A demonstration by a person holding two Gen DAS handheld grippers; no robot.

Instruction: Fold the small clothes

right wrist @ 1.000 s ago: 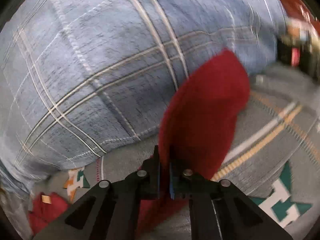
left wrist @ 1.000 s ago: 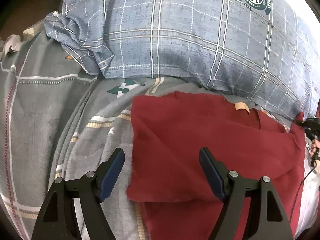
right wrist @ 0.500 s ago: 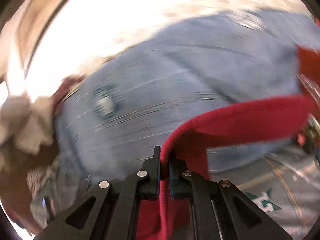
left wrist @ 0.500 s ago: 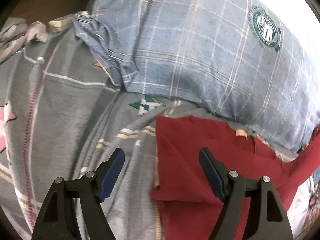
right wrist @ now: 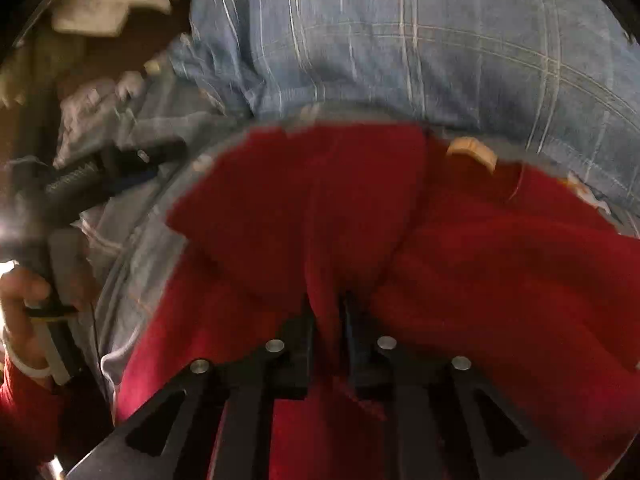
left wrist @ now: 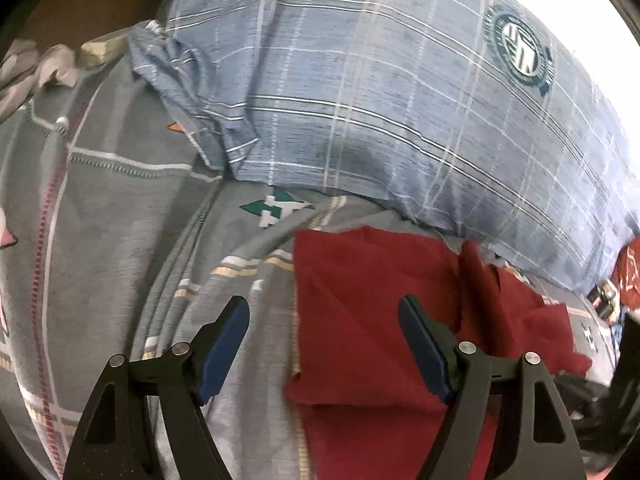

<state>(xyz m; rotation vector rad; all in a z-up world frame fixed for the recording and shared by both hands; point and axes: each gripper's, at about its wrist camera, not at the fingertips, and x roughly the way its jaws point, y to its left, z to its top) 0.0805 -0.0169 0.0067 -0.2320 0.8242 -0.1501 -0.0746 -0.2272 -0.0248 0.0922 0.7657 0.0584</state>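
Note:
A dark red garment (left wrist: 372,320) lies on a grey patterned bedspread (left wrist: 120,208), its left part folded flat. My left gripper (left wrist: 324,340) is open and empty, hovering over the garment's left edge. In the right wrist view the same red garment (right wrist: 500,272) fills the lower frame, with a tan neck label (right wrist: 474,152) at the top. My right gripper (right wrist: 328,316) is shut on a fold of the red cloth, holding it over the flat part. The left gripper (right wrist: 132,160) shows at the left of that view.
A large blue plaid pillow (left wrist: 400,92) lies just behind the garment. Crumpled pale cloth (left wrist: 36,72) sits at the far left. A small dark object (left wrist: 604,300) lies at the right by another red cloth (left wrist: 630,268).
My right gripper has swung the garment's right side up and over toward the left, onto the flat part. My left gripper has pulled back leftward and stays open.

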